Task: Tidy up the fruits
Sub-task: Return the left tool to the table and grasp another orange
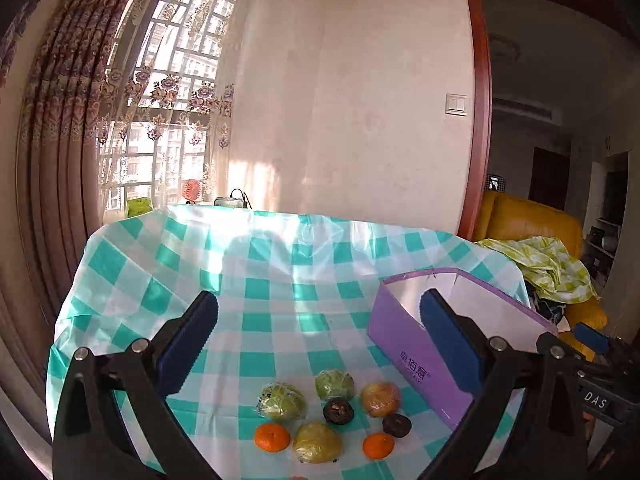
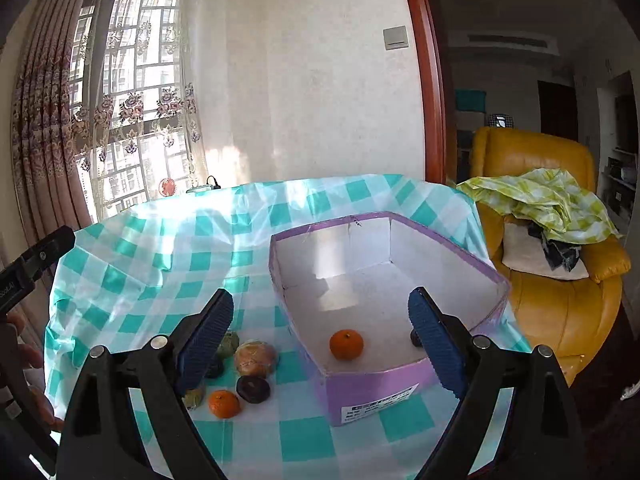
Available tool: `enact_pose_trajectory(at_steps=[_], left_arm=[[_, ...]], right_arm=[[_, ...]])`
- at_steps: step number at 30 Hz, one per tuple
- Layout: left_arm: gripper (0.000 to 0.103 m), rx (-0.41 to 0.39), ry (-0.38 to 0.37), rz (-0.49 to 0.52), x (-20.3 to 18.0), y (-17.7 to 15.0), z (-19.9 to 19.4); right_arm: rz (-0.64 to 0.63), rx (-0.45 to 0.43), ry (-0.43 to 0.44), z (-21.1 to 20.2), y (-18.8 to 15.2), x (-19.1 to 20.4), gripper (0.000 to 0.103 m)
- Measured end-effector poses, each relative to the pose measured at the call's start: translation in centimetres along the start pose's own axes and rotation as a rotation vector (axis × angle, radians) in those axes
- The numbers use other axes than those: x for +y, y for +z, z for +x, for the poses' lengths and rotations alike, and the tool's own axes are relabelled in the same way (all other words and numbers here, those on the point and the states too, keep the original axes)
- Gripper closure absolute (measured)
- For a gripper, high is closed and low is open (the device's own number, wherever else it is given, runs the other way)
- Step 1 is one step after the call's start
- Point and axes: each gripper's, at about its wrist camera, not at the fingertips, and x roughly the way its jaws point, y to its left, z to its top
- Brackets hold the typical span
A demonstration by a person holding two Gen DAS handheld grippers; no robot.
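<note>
Eight fruits (image 1: pixel 328 420) lie loose on the tabletop (image 1: pixel 260 272) beside the purple box (image 1: pixel 412 356), under the left hand-held gripper (image 1: pixel 320 340), gaping and empty; the right hand-held gripper (image 2: pixel 320 336), equally wide and empty, overlooks a boxed tangerine (image 2: pixel 346 344); round fruit may roll if nudged.

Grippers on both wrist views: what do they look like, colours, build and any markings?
Both match: the left gripper and right gripper have black plastic arms with silver round pins at the joints, ending in blue pads with ridged, saw-toothed edges. In the left wrist view, the right gripper's body shows a white "DAS" label. No cables or sleeves visible.
</note>
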Motion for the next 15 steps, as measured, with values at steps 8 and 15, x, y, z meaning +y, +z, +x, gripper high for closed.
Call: enact_pose_trajectory(at_steps=[8, 15], left_arm=[[0.001, 0.228, 0.014, 0.008, 2.9, -8.3, 4.7], [0.002, 0.464, 0.070, -0.023, 5.3, -12.5, 8.6]], right_arm=[[-0.258, 0.209, 0.070, 4.4, -9.0, 8.4, 0.016], [-0.238, 0.316, 0.101, 6.7, -11.0, 7.8, 0.016]])
